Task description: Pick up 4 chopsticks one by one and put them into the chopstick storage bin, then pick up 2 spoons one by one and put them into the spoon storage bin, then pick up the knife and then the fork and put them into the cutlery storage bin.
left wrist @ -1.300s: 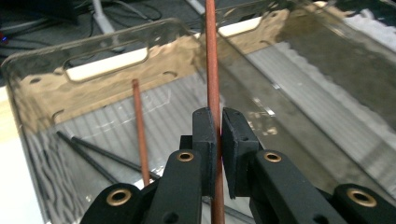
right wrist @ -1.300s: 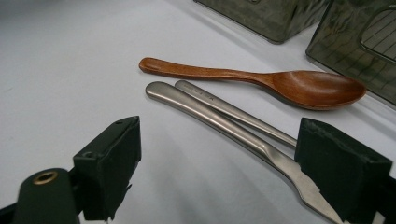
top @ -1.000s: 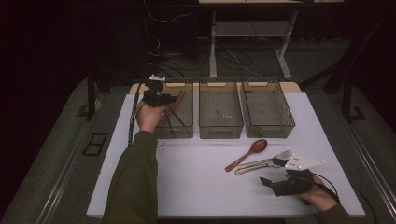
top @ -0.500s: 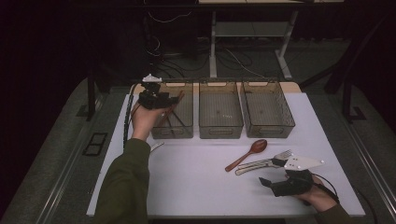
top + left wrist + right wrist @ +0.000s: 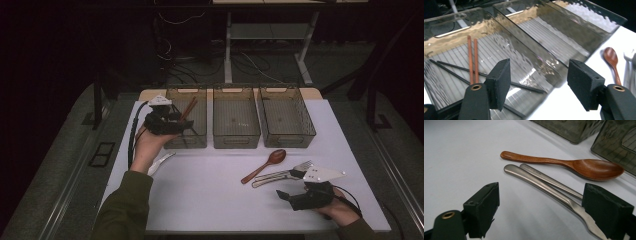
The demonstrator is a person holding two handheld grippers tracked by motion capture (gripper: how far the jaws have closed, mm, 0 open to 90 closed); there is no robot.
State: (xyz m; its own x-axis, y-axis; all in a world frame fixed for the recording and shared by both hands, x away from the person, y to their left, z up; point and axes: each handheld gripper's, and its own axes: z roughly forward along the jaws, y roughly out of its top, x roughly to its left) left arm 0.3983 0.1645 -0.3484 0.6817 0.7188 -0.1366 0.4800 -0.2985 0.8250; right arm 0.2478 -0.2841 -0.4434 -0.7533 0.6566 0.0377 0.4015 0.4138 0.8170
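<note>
My left gripper [image 5: 184, 125] hovers at the near left corner of the left bin [image 5: 197, 142], jaws open and empty [image 5: 539, 85]. Inside that bin lie two brown chopsticks [image 5: 472, 60] and thin black chopsticks [image 5: 454, 68]. My right gripper [image 5: 284, 195] rests low at the table's front right, open [image 5: 546, 212], with nothing between its jaws. Just beyond it lie a wooden spoon [image 5: 564, 165] and two metal utensils [image 5: 544, 182] side by side, one of them a fork [image 5: 300, 166]. In the high view the wooden spoon [image 5: 265, 164] lies in front of the middle bin.
Three clear bins stand in a row at the back; the middle bin [image 5: 236, 141] and the right bin [image 5: 287, 141] look empty. A white utensil [image 5: 161, 161] lies by my left wrist. A cable [image 5: 132, 140] trails off the table's left edge.
My left gripper has drawn back toward me, from over the left bin to its near left corner. The right gripper and the utensils have stayed put.
</note>
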